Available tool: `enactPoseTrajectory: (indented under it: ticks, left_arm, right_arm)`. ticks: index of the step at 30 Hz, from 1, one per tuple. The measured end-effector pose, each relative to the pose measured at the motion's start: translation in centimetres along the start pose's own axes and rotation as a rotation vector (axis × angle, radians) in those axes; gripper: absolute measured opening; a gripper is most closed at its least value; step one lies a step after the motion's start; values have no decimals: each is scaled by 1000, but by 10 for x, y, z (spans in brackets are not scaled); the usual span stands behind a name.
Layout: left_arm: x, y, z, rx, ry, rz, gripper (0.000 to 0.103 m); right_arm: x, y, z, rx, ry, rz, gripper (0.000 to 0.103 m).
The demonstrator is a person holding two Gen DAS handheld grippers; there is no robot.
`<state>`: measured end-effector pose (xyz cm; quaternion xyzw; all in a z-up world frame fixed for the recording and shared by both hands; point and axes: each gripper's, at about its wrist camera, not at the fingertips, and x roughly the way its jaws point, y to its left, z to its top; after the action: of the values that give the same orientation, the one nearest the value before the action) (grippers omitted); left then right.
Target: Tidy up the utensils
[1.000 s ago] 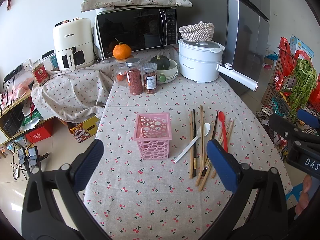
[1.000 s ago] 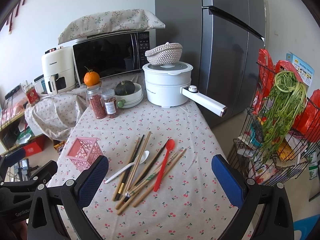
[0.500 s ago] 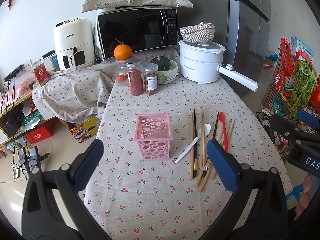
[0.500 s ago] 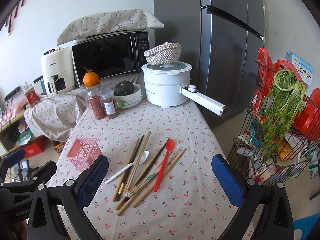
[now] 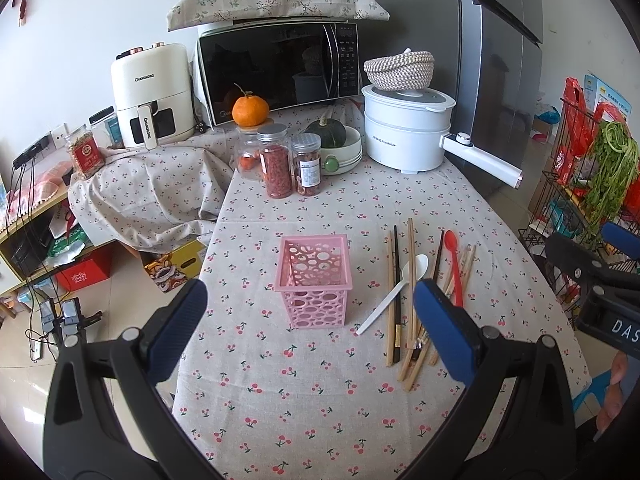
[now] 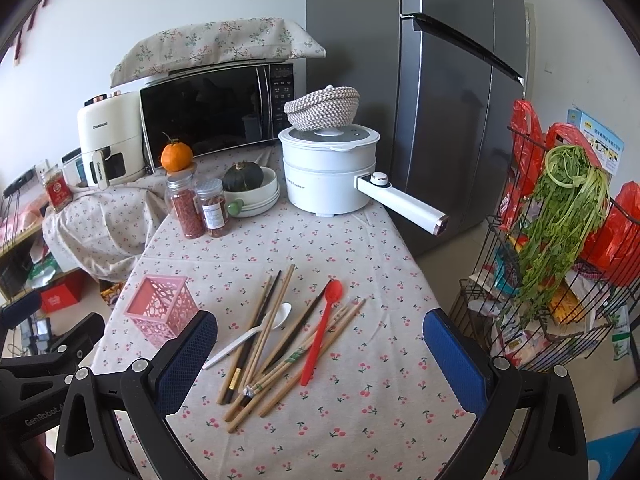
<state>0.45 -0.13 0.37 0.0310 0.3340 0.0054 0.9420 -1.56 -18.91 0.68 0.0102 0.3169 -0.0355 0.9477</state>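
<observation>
Plainly, nothing is held yet: the left gripper (image 5: 310,320) and the right gripper (image 6: 320,348) are both spread wide and empty above the cherry-print tablecloth (image 6: 360,412); the loose utensils — the wooden chopsticks (image 6: 276,308), dark chopsticks (image 6: 298,330), white spoon (image 6: 252,334) and red spoon (image 6: 322,326) — are seen in the right wrist view at about 12 o'clock between the right fingers, fanned with their long axes running from 7 toward 1 o'clock; the right gripper is judged the nearer; in the left wrist view the pile lies at about 2 o'clock, partly behind the right-hand finger pad (image 5: 444,328); the pink basket (image 5: 313,280) stands upright and empty at 12 o'clock from the left gripper, just left of the pile — at 10 o'clock from the right one.
</observation>
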Motion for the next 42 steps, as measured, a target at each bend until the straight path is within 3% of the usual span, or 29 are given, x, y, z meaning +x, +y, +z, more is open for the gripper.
enactPoseTrajectory:
  ticks: [7, 14, 19, 22, 24, 29, 33, 42]
  left_arm:
    - [10, 0, 4, 36, -27, -15, 103]
    - [45, 3, 27, -3, 130, -123, 102]
    - [66, -16, 46, 31, 205, -224, 102]
    - [92, -39, 52, 56, 312, -304, 95]
    - [118, -56, 55, 56, 395, -343, 83]
    - [188, -87, 54, -22, 561, -392, 57]
    - [226, -111, 53, -25, 586, -374, 45]
    - [282, -133, 46, 1, 633, -262, 32]
  right_arm:
    - [13, -4, 2, 0, 44, 11, 103]
    - [57, -21, 21, 65, 248, 51, 103]
    - [94, -38, 27, 92, 339, 33, 103]
    - [116, -59, 13, 165, 393, 45, 103]
    - [132, -68, 7, 179, 453, 60, 103]
    - [143, -86, 14, 187, 432, 25, 102]
    - [151, -94, 18, 202, 431, 42, 100]
    - [170, -101, 14, 230, 476, 64, 95]
